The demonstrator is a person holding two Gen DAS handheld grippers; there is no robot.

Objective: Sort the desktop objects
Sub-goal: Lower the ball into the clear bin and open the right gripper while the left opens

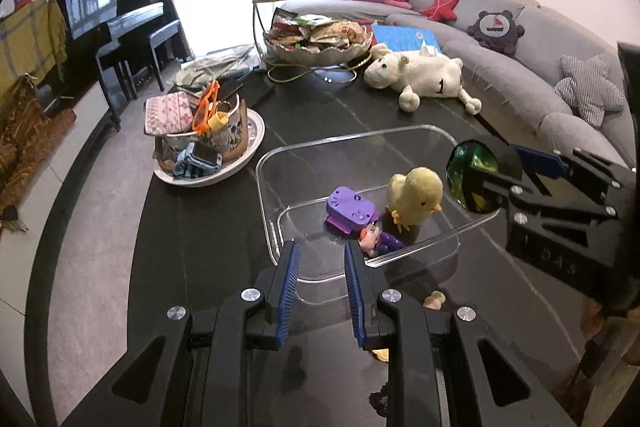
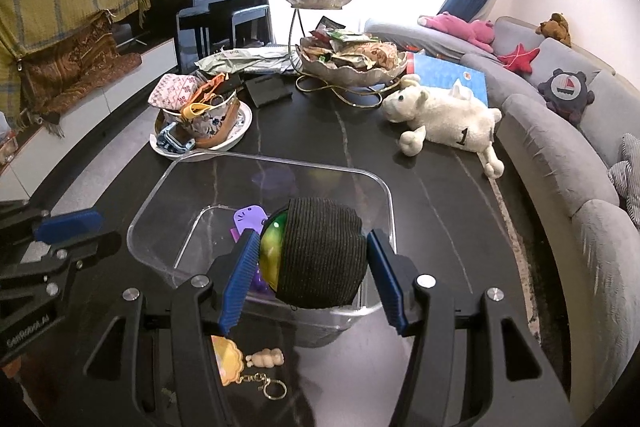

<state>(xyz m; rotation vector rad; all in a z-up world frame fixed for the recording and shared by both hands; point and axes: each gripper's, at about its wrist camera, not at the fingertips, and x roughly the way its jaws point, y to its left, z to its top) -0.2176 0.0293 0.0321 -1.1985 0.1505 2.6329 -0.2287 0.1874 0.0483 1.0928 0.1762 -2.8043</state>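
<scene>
The right tool (image 2: 308, 259) is seen clamped on a green ball (image 2: 274, 247) half-wrapped in a dark ribbed cover, and it is being carried above the near wall of the clear bin (image 2: 260, 163). The ball is squeezed between both blue pads, so the grip looks secure. From the left wrist view the same ball (image 1: 470, 173) is seen at the bin's right-hand rim, not yet fully over the open middle, though fisheye bend makes that hard to judge.

The left tool (image 1: 320, 263) is held with its jaws apart and nothing between them, just short of the bin's near wall. Beyond its tips, inside the bin, a yellow chick (image 1: 414, 195) and a purple toy (image 1: 350, 211) are already lying.

For a clean drop, the ball would best be carried a little farther ahead of the right tool before the jaws are parted, and lowered close to the floor, since a round thing is likely to bounce or roll. A keychain (image 2: 248, 367) is left on the table beneath the right tool.
</scene>
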